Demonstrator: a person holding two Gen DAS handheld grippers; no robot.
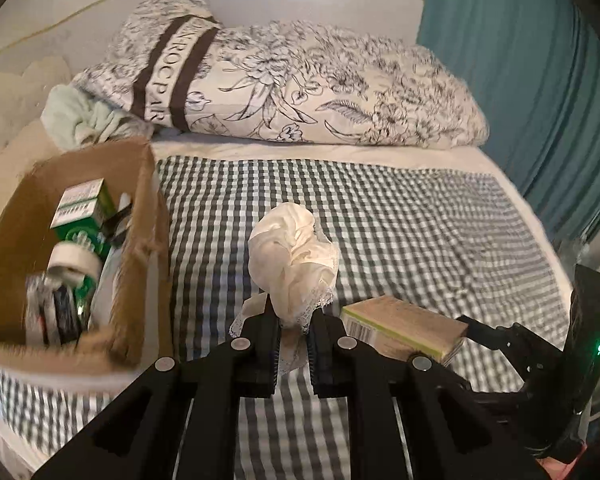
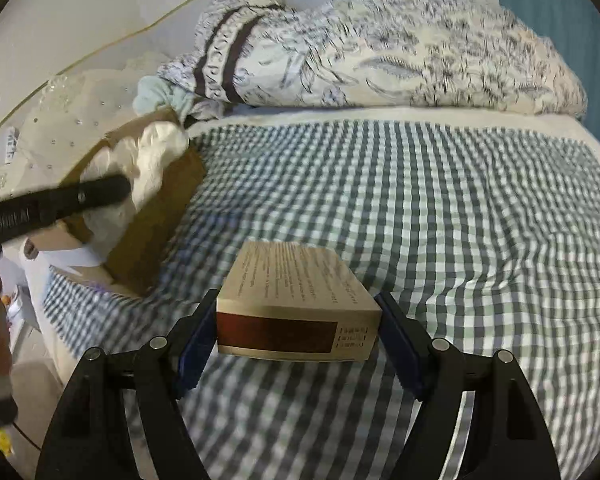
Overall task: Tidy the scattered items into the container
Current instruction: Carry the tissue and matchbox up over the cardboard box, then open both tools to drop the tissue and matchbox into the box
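1. Currently the left gripper (image 1: pixel 293 334) is clenched on a crumpled white cloth (image 1: pixel 296 264) with a lace edge; the cloth bunches up above the fingertips, lifted off the checked bedspread (image 1: pixel 420 220).
2. Relative to the cardboard box (image 1: pixel 140 184), which serves as the container, the cloth hangs just beside its right wall, on the bedspread side. The right wrist view suggests it is already level with the box rim.
3. Inside the cardboard box lie a green carton (image 1: pixel 86 208), a roll of white tape (image 1: pixel 74 260) and some dark packets, blurred.
4. The right gripper (image 2: pixel 298 332) has its jaws set on either side of a gold packet (image 2: pixel 300 292), pads at or very near its short sides. Whether they press it I cannot tell; the packet seems raised slightly off the bedspread, so I judge it grasped.
5. The gold packet sits well to the right of the cardboard box, its long axis running away from the right gripper towards the floral pillow (image 2: pixel 400 52).
6. The deciding relation: the box opening lies to the left of the cloth, and the left gripper is the nearer one. A short carry leftward over the box wall, then a release, should drop the cloth in.
7. One risk: the lace trailing below the fingers may catch on the box's ragged edge.
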